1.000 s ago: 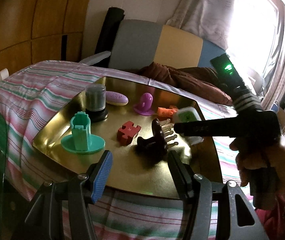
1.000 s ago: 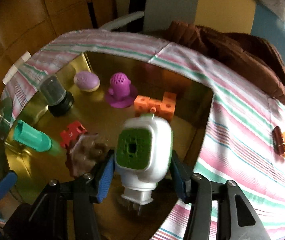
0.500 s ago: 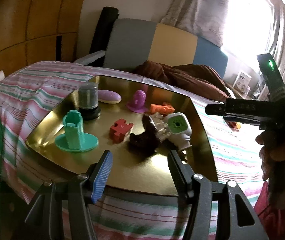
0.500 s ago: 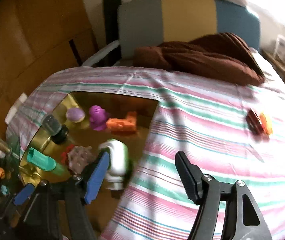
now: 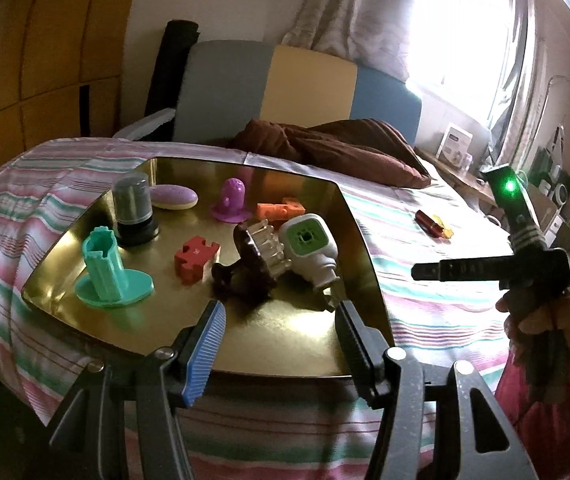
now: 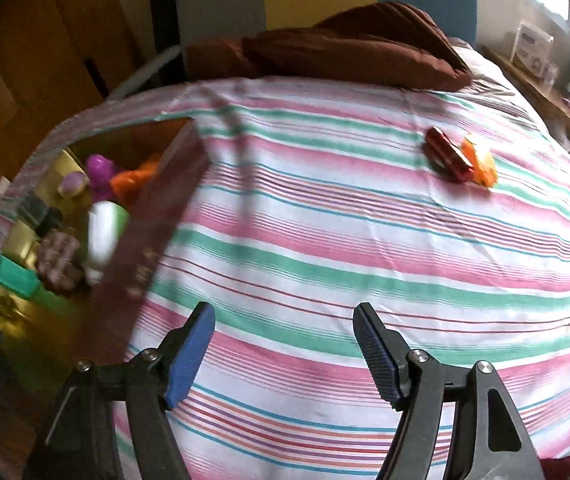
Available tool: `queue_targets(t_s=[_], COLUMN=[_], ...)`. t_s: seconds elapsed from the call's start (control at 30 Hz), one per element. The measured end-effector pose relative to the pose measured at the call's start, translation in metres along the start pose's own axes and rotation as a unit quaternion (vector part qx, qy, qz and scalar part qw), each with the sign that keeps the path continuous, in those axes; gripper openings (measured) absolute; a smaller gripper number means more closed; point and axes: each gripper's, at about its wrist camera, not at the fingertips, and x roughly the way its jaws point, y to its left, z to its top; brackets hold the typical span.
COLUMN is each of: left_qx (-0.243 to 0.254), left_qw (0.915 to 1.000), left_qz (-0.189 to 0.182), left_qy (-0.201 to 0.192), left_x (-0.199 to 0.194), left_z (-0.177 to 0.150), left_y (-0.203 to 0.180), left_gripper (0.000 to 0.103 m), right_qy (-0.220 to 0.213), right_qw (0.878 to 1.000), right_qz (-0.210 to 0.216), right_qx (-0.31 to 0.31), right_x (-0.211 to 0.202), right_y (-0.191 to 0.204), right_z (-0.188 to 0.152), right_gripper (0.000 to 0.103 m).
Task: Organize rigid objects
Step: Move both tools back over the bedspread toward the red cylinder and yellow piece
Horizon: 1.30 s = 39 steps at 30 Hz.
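Right wrist view: most toys sit in the gold tray (image 6: 157, 216), red-and-orange piece (image 6: 459, 158) left far out on the bed, right hand-held gripper (image 6: 285, 354) opening, empty, left one wide too.

Each gripper, the left gripper (image 5: 279, 338) and the right gripper (image 6: 285, 350), has black plastic arms, silver screws and ribbed blue pads (image 6: 189, 354). A green light (image 5: 508, 187) glows on the black handle.
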Motion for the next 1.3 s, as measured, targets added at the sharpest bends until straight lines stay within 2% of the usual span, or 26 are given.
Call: queue_targets(t_s=[0.27,0.53,0.83,0.93,1.0,1.1,1.2,1.3], left_qx=[0.026,0.051,0.098,0.09,0.084,0.085,0.073,0.054], left_qw=[0.9996,0.9982,0.9919,0.9885,0.986,0.9826,0.9813,0.9829], left_qz=[-0.01,-0.027,-0.069,-0.097,-0.115,-0.133,-0.142,-0.129], left_qy=[0.007,0.018,0.042,0.073,0.087,0.099,0.108,0.119], left_x=[-0.001,0.0,0.015,0.03,0.041,0.059,0.081,0.115], left_z=[-0.003,0.006,0.027,0.036,0.043,0.054,0.067,0.082], left_y=[-0.019,-0.047,-0.102,-0.123,-0.138,-0.166,-0.191,-0.213], left_gripper=[0.058,0.058,0.058,0.058,0.058,0.06,0.068,0.069], right_qy=[0.01,0.0,-0.024,-0.018,0.007,0.003,0.002,0.002], right_qw=[0.999,0.996,0.99,0.992,0.991,0.988,0.986,0.983], right_qz=[-0.049,-0.094,-0.139,-0.113,-0.091,-0.066,-0.065,-0.058], right_qx=[0.006,-0.002,0.003,0.05,0.102,0.14,0.154,0.172], right_x=[0.003,0.003,0.017,0.024,0.028,0.023,0.018,0.013], right_y=[-0.052,-0.097,-0.155,-0.176,-0.192,-0.206,-0.212,-0.217], right_z=[0.005,0.027,0.049,0.042,0.041,0.044,0.047,0.046], right_gripper=[0.074,0.076,0.077,0.077,0.077,0.077,0.081,0.081])
